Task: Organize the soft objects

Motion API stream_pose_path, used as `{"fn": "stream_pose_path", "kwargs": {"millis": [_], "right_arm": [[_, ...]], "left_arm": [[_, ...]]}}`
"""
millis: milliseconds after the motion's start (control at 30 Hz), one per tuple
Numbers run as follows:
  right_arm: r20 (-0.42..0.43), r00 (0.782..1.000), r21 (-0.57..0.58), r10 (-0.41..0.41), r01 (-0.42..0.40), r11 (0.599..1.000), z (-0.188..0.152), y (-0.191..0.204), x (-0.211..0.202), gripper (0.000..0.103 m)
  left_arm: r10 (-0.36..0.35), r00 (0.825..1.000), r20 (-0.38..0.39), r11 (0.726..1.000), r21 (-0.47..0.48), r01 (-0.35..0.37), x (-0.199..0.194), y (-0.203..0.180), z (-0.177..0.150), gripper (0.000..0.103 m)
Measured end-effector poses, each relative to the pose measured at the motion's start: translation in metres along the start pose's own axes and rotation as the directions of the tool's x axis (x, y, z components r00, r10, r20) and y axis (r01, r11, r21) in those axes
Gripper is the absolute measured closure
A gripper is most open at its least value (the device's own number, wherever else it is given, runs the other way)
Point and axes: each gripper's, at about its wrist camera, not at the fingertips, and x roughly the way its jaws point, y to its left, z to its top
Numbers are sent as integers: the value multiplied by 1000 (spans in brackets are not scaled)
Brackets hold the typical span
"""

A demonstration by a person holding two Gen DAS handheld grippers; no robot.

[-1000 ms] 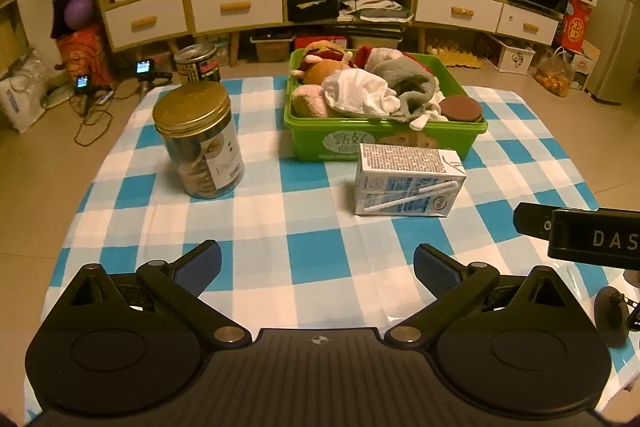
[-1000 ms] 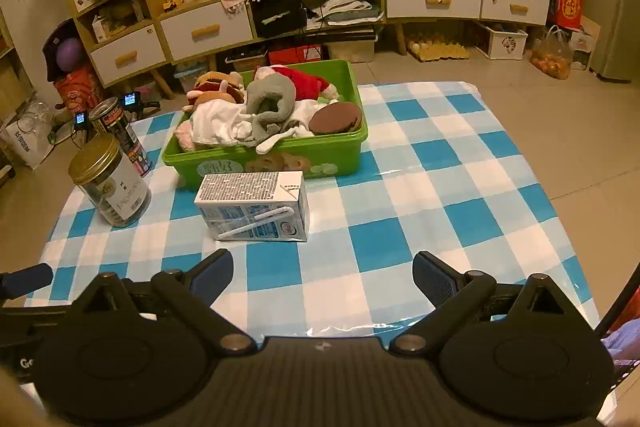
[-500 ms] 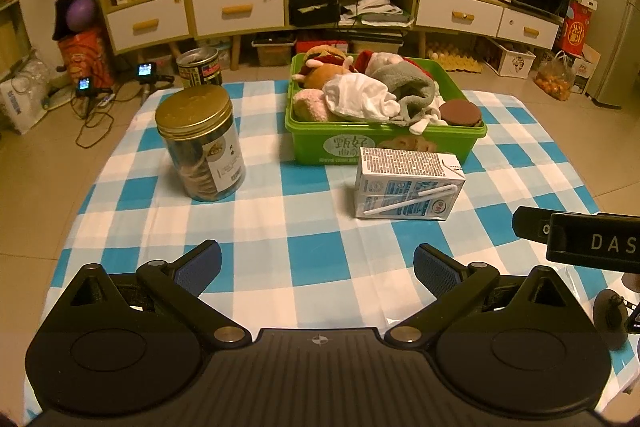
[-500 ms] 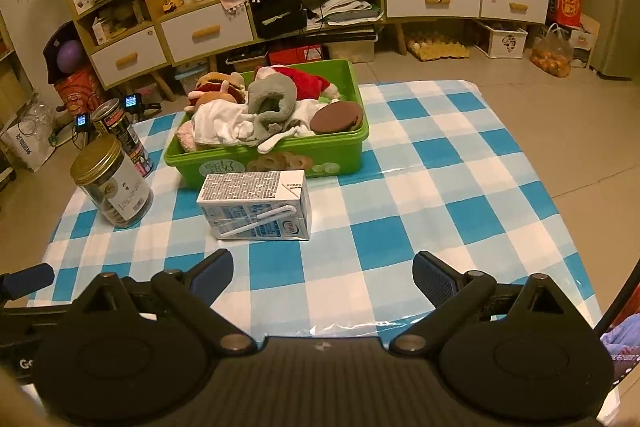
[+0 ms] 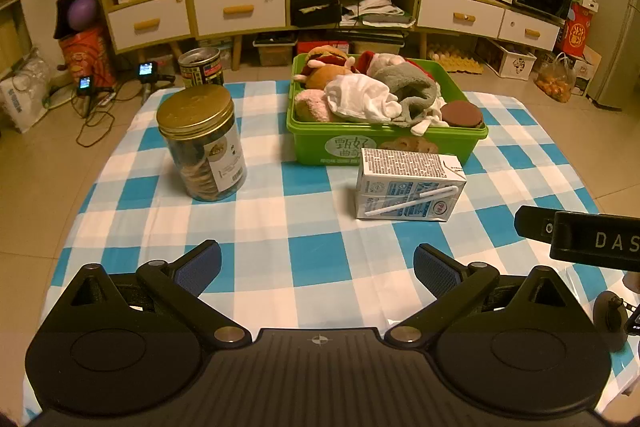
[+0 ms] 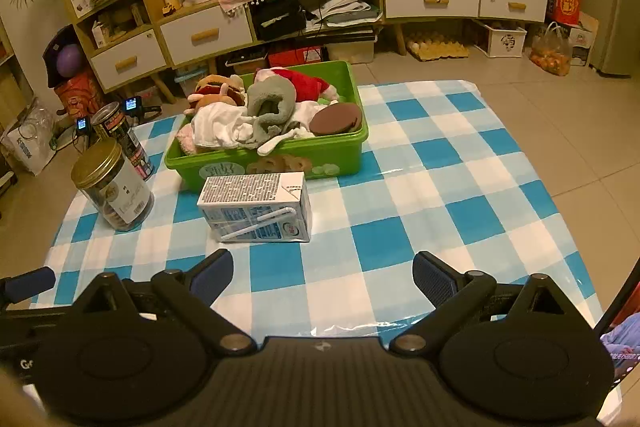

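A green bin [image 5: 384, 141] [image 6: 280, 157] stands at the far middle of the blue-checked table. It holds several soft things: a white cloth [image 5: 358, 97] [image 6: 218, 125], a grey plush [image 5: 412, 89] [image 6: 270, 103], a red plush [image 6: 306, 81], brown plush toys [image 5: 326, 67] and a brown round cushion [image 5: 460, 115] [image 6: 336, 117]. My left gripper [image 5: 318, 261] is open and empty over the near table edge. My right gripper [image 6: 322, 271] is open and empty, also near the front edge.
A milk carton [image 5: 408, 185] [image 6: 256, 207] lies on its side in front of the bin. A gold-lidded jar [image 5: 202, 143] [image 6: 112, 187] stands at the left, a dark can [image 5: 200, 67] [image 6: 122, 139] behind it. Cabinets line the far wall.
Both views have drawn back and up very slightly; the objects on the table have not moved and both grippers stay open.
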Motion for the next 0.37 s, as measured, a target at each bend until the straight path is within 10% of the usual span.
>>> {"fn": "stream_pose_path", "kwargs": {"millis": [367], "right_arm": [[-4,1000,2,1,-1,1000,0,0,1,17]], "left_arm": [[-9,1000,1,1000,8,9,-1,-1,0,5]]}}
